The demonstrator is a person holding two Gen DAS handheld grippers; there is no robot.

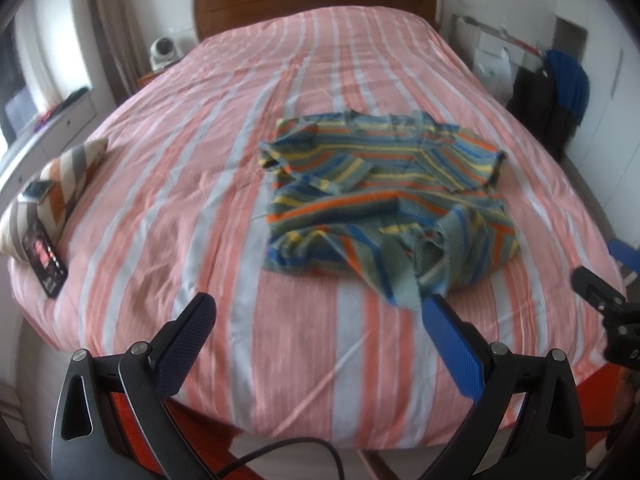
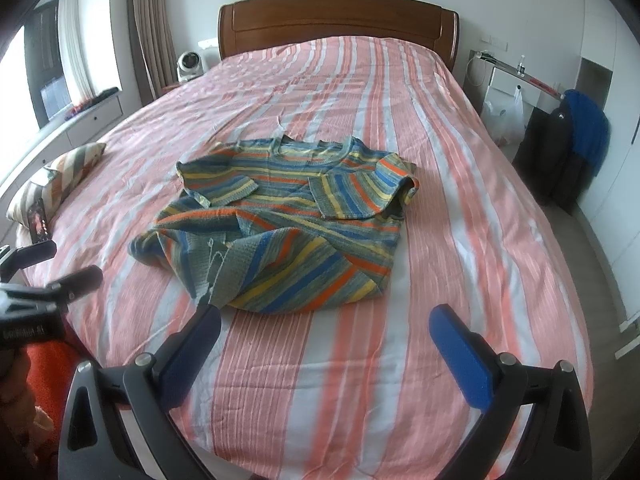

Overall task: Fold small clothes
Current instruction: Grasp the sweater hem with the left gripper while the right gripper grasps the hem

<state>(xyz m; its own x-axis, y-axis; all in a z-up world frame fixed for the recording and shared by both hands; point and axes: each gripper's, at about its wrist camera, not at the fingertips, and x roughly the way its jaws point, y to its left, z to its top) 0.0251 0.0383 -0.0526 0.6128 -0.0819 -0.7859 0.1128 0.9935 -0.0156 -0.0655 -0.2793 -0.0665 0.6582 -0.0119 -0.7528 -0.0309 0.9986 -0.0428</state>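
The striped sweater (image 2: 280, 216) lies near the middle of the bed (image 2: 460, 240), somewhat toward the foot edge, neckline pointing at the headboard (image 2: 336, 20). Both sleeves are laid in across the chest, but the lower part is rumpled and bunched, with a loose corner of the hem trailing toward the foot edge. The step in hand looks like taking hold of that hem to fold it up toward the collar. To do it well, each claw should pinch one hem corner through all the layers and draw the edge taut and straight first; lifted while bunched, the creases would be folded in. The knit looks soft and stretchy, so a slow, low carry should keep the tucked sleeves from sliding out.

The left gripper (image 1: 320, 316) hovers above the foot edge of the bed, released, its jaws spread wide, one fingertip just beside the trailing hem corner, grasping nothing. The right gripper (image 2: 326, 322) hovers alongside it over the foot edge, likewise spread wide and empty, aimed at the near side of the sweater. Both point along the bed toward the headboard, tilted slightly down
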